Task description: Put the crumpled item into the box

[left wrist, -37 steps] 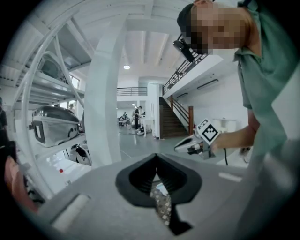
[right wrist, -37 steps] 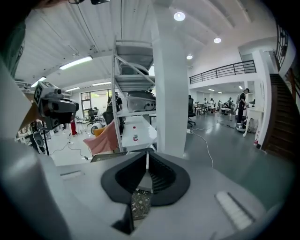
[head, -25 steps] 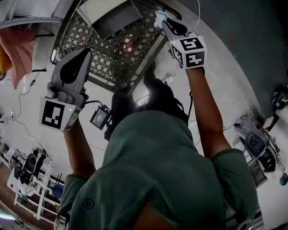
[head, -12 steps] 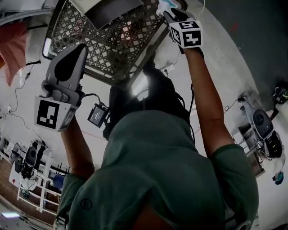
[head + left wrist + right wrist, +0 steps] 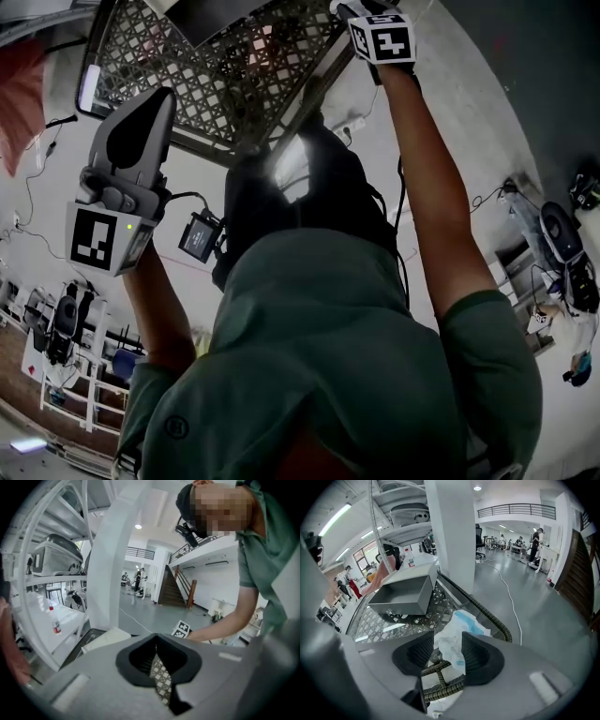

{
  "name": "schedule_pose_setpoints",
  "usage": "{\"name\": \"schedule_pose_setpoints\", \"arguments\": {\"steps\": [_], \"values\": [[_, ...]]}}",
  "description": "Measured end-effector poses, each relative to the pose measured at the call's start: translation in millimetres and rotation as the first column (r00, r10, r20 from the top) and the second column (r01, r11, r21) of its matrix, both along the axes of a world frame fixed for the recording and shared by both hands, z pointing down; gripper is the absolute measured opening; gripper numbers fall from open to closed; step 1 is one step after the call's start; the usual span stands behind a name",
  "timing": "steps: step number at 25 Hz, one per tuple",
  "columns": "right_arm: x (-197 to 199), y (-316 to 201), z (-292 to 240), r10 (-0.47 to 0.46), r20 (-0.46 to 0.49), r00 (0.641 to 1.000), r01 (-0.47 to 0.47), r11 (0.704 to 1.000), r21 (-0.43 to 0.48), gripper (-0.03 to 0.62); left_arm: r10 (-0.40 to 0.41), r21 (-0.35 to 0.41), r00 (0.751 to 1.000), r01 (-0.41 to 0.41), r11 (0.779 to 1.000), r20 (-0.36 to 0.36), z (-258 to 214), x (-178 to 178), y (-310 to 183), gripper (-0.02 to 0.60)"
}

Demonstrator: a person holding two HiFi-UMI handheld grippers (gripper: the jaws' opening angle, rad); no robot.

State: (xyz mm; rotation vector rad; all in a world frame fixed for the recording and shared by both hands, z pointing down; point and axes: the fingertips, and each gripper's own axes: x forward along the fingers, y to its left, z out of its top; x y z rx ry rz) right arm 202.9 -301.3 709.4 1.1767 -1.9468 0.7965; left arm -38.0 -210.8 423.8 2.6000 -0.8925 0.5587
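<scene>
Held crumpled item (image 5: 457, 629) clamped in right tool (image 5: 447, 645), rightward of the box (image 5: 401, 593) and short of it; had left tool (image 5: 157, 654) clenched empty.

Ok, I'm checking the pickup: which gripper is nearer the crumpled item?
Right. The right gripper pinches the crumpled item between its jaws; the left gripper is well off to its left, jaws together, empty.
</scene>
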Motion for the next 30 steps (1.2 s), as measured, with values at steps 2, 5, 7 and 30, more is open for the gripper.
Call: {"name": "schedule_pose_setpoints", "arguments": {"steps": [2, 5, 7, 30], "values": [[0.9, -1.3, 8.6, -0.005, -0.017, 1.000, 0.005, 1.000, -0.016, 0.190, 0.000, -0.006, 1.000, 0.000, 1.000, 0.000, 2.2, -0.7, 0.3, 0.005], [0.8, -1.9, 18.4, -0.011, -0.028, 1.000, 0.010, 1.000, -0.027, 0.181, -0.001, -0.009, 1.000, 0.001, 1.000, -0.001, 5.1, -2.7, -0.1, 0.005], [0.4, -2.3, 22.3, -0.018, -0.032, 0.999, 0.017, 0.999, -0.032, 0.156, -0.003, -0.012, 1.000, 0.003, 1.000, -0.001, 7.8, -4.5, -0.5, 0.005], [-54.8, -21.7, -46.4, -0.041, 0.000, 0.999, 0.041, 0.996, 0.079, 0.008, -0.071, 0.044, 0.997, 0.072, 0.996, -0.023, -15.4, -52.6, -14.3, 0.005]]}}
